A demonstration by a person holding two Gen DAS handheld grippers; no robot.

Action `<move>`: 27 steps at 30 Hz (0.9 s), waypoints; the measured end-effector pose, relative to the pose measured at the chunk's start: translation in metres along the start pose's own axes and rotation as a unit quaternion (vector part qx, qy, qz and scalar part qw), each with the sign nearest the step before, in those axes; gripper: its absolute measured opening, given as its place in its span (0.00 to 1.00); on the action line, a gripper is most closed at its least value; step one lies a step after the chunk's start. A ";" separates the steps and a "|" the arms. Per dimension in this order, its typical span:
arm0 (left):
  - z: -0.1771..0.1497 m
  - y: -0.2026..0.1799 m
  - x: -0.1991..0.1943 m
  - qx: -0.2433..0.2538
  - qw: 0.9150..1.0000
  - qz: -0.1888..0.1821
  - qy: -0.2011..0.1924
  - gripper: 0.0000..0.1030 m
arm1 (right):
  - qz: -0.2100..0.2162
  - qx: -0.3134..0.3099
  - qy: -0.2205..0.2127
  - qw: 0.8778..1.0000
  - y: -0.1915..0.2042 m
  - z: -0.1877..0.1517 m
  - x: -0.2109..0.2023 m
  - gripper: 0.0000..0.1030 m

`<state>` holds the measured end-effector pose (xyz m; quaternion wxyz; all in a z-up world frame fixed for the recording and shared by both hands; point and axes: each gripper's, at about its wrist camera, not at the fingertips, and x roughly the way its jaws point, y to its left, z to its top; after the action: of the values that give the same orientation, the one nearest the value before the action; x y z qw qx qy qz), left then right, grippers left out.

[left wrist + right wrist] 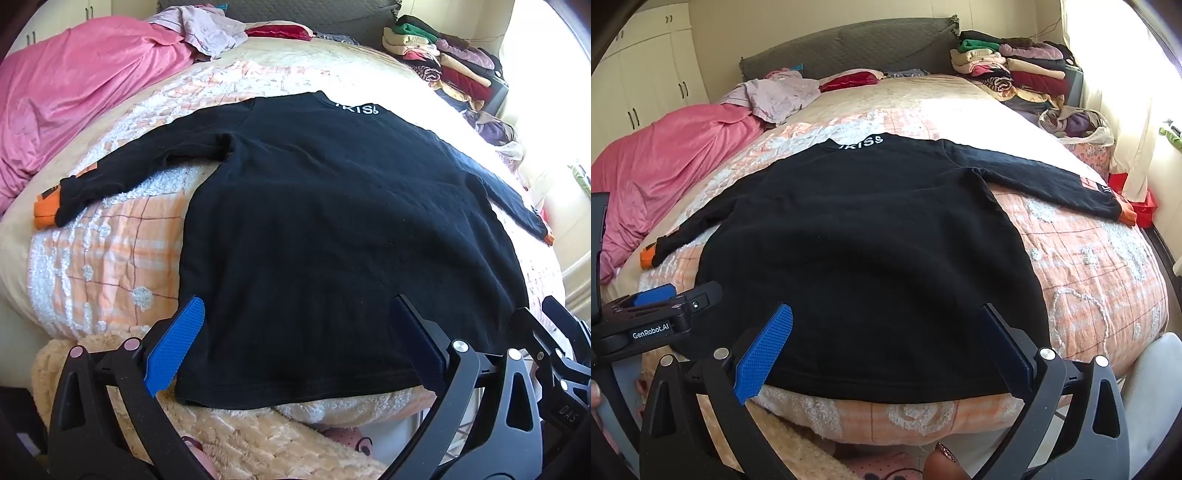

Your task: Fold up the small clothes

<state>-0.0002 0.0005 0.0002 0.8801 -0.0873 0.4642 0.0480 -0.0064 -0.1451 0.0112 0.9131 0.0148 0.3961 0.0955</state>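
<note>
Sweater point(325, 229) first: we have the black top spread flat, back up, on the bed point(110, 258), collar far from us, hem along the near edge, both sleeves stretched out sideways. Our left gripper point(295, 343) and right gripper point(886, 347) both hang above the hem with jaws wide apart, nothing between them. Its long axis runs straight away from both jaws. We judge the left sleeve point(140, 166) closer to our left hand, the right sleeve point(1045, 177) to our right.
</note>
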 end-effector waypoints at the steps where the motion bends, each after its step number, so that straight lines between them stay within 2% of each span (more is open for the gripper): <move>1: 0.000 -0.001 0.000 0.004 1.000 0.003 0.000 0.91 | 0.000 0.000 0.000 1.000 0.000 0.000 0.000 0.96; 27: 0.000 0.001 -0.003 0.006 1.000 0.008 -0.004 0.91 | 0.000 -0.017 0.013 1.000 0.013 -0.001 0.001 0.96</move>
<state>-0.0019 0.0014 0.0023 0.8819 -0.0785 0.4618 0.0528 -0.0086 -0.1321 0.0108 0.9079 -0.0025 0.4064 0.1024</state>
